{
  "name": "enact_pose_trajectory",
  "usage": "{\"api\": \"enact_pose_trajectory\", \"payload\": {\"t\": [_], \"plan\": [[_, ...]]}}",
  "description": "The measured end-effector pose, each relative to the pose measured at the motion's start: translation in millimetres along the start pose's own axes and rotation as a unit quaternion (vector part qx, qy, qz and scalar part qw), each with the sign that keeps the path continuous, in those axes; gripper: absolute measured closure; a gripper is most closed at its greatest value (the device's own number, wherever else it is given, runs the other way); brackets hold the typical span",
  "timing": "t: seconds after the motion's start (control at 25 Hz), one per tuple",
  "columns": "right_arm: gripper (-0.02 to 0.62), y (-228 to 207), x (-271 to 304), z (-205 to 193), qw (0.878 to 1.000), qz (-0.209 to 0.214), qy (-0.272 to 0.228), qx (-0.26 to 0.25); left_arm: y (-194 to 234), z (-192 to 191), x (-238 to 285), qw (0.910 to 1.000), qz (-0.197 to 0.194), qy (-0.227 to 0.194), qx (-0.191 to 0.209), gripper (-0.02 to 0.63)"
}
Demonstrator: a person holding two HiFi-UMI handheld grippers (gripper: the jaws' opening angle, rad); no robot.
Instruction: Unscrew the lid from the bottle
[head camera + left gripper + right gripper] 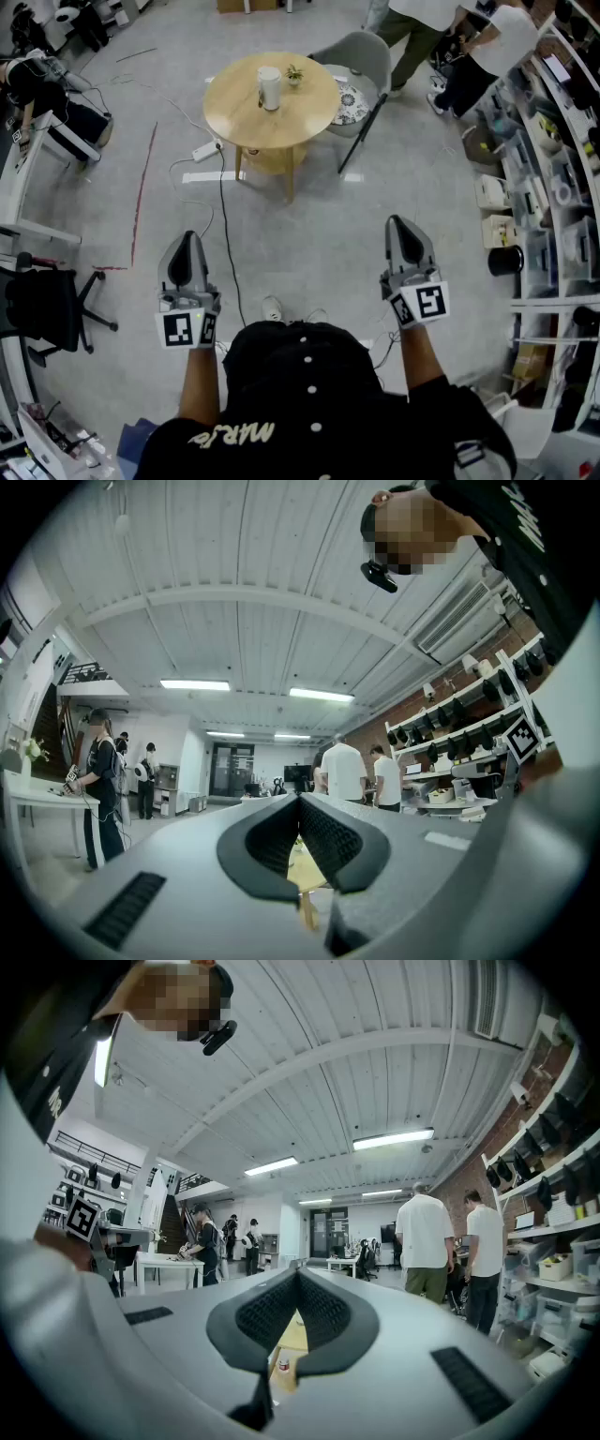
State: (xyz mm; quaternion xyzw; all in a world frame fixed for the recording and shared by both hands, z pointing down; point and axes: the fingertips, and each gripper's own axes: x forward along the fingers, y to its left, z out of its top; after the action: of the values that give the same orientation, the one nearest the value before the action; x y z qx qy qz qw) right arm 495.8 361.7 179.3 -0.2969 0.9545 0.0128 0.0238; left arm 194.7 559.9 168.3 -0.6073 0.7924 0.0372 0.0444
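A white bottle [269,87] stands upright on the round wooden table [244,117], far ahead of me across the floor. My left gripper [186,236] and right gripper [401,221] are held close to my body, pointing toward the table, well short of it. Both are shut with nothing between the jaws. In the left gripper view the shut left gripper [299,799] shows only a sliver of the table [305,860] below the tips. In the right gripper view the right gripper [299,1272] is shut too, with a strip of the table [292,1335] below.
A small plant [294,74] sits beside the bottle. A grey chair [366,56] stands right of the table. A power strip [205,150] and its cable lie on the floor. A black office chair [47,309] is at left, shelving [553,187] at right, and people [487,42] stand far right.
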Motion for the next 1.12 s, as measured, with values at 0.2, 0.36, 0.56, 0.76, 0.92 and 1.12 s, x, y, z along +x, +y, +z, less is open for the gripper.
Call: {"api": "enact_pose_trajectory", "payload": {"t": [0.2,0.36,0.56,0.76,0.92,1.12], "plan": [[0.597,-1.6,0.3,-2.5,1.0,-0.002,0.003,-0.005,-3.4,-6.4,0.9,0.9999,-0.006,0.009,0.006,0.603],[0.598,-7.0,-6.7,-4.7,0.999,-0.016,-0.01,0.034,-5.7,-11.4,-2.2,0.9997,-0.003,0.023,0.009,0.603],[0.595,0.2,-6.1,-9.3,1.0,-0.007,-0.006,0.029,-3.0,-18.4,-4.1,0.9992,0.003,0.038,0.011,0.603],[0.542,7.5,1.4,-7.7,0.999,0.018,-0.013,0.048,1.7,-19.5,-3.6,0.9992,-0.013,0.018,0.034,0.483],[0.25,12.4,9.3,-2.6,0.998,0.018,-0.028,0.046,17.7,-22.9,-0.2,0.9997,-0.001,0.021,0.01,0.204],[0.247,29.9,23.8,-0.9,0.999,0.015,-0.023,0.02,37.5,-26.7,4.3,0.9993,-0.009,0.035,0.007,0.198]]}}
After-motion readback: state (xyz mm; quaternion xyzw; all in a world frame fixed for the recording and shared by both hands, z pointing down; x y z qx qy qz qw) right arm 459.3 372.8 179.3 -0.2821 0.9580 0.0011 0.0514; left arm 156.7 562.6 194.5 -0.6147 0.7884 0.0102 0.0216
